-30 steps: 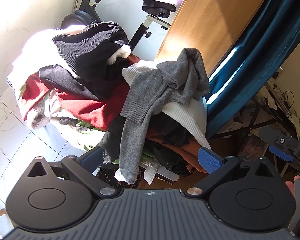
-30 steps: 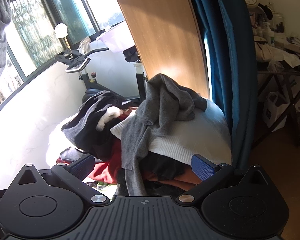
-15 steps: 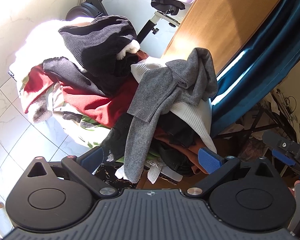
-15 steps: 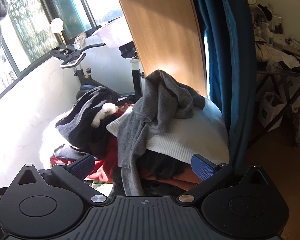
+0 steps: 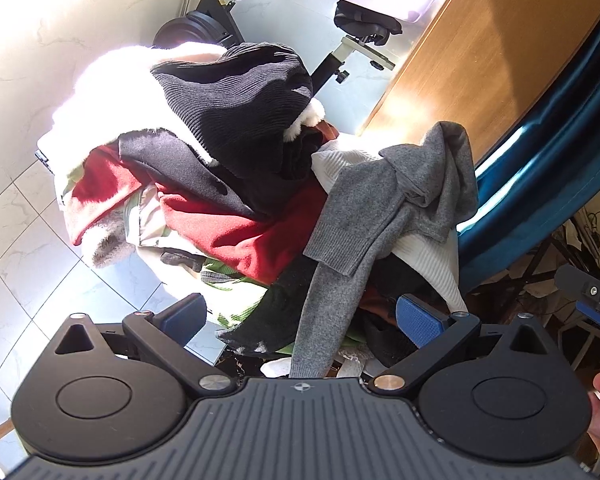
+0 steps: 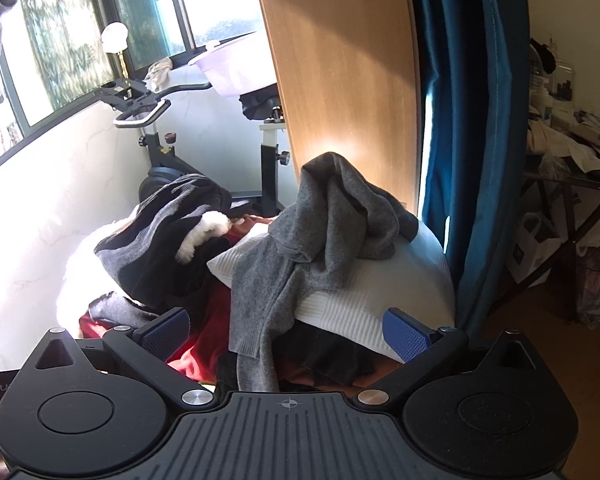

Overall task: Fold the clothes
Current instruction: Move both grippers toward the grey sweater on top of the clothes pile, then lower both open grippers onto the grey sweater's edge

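A heap of clothes (image 5: 228, 200) fills the middle of both views, backed by an exercise bike (image 6: 156, 128) at 11 o'clock and a wooden panel (image 6: 340, 80) with a blue curtain (image 6: 468, 120) at 1 o'clock. No garment has yet been taken out for folding. On top of the heap, draped over a white ribbed garment (image 6: 360, 292), a grey sweater (image 5: 400, 216) is seen; its long axis runs from a bunched crest at 1 o'clock down to a hanging sleeve (image 5: 320, 320) at 6 o'clock.

The sleeve falls between the fingers of the left claw (image 5: 300, 316), which is spread wide and grips nothing. The right claw (image 6: 286, 332) is likewise spread wide and empty, with the sleeve at 12 o'clock of it. Neither claw is touching cloth. The left claw is judged nearer the sleeve's end. Open room is judged to lie toward 6 o'clock, away from curtain and panel.
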A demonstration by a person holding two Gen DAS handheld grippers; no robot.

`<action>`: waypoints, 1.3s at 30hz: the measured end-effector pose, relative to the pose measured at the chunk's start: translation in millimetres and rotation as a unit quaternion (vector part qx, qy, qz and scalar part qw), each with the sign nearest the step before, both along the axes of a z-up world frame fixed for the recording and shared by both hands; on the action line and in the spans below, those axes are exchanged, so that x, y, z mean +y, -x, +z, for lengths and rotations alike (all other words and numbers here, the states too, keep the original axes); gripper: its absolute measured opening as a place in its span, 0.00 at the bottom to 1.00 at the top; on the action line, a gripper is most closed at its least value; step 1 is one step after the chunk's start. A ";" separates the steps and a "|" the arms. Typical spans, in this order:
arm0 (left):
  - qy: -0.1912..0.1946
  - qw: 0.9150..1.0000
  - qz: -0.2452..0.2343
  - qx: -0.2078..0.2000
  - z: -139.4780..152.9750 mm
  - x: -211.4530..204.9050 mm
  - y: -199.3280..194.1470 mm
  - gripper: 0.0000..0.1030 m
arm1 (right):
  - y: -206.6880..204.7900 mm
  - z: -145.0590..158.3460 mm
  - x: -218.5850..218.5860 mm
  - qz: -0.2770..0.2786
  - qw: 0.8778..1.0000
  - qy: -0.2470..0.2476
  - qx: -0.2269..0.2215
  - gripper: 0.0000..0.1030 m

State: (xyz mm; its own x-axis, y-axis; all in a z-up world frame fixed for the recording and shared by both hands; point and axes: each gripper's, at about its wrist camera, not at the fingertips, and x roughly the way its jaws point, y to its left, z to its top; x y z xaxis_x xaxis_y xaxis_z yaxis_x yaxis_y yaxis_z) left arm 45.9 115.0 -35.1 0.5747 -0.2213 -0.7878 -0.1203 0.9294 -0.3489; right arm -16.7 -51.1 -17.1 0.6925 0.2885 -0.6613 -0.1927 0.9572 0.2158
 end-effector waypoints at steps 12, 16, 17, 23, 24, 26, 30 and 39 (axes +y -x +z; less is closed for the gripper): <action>0.032 0.999 0.040 -0.012 -11.9 41.4 -6.3 1.00 | -15.5 -9.9 49.7 0.034 0.999 0.006 0.017 0.99; 0.004 1.000 0.030 -0.008 -12.7 37.0 -19.9 1.00 | -29.3 -15.4 47.8 0.025 0.999 0.002 0.020 0.99; -0.002 1.000 0.029 -0.005 -12.8 35.4 -24.1 1.00 | -34.4 -17.2 47.3 0.022 1.000 0.006 0.020 0.99; 0.019 0.999 0.031 0.008 -12.9 30.2 -67.5 1.00 | -80.0 -30.3 40.2 0.010 1.000 -0.003 0.026 0.99; 0.016 0.999 0.034 0.007 -11.0 28.6 -77.2 1.00 | -89.7 -32.5 39.7 0.007 1.000 -0.007 0.027 0.99; 0.010 0.999 0.040 0.003 -6.7 25.9 -97.3 1.00 | -113.7 -39.0 37.8 0.003 0.999 -0.013 0.032 0.99; 0.000 0.999 0.046 -0.009 0.4 17.0 -139.9 1.00 | -162.0 -50.6 39.9 0.005 0.999 -0.028 0.043 0.99; -0.041 0.999 0.021 0.012 -15.7 -28.5 -224.9 1.00 | -239.9 -72.8 44.3 0.025 0.997 -0.029 0.062 0.99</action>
State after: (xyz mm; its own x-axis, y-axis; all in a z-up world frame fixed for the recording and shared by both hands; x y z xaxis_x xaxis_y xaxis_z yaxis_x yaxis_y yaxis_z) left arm 270.8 86.5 -50.8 0.5636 -0.1313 -0.8155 -0.1676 0.9486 -0.2686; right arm 223.2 -6.7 -89.9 0.5899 0.3603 -0.7227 -0.2074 0.9325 0.2956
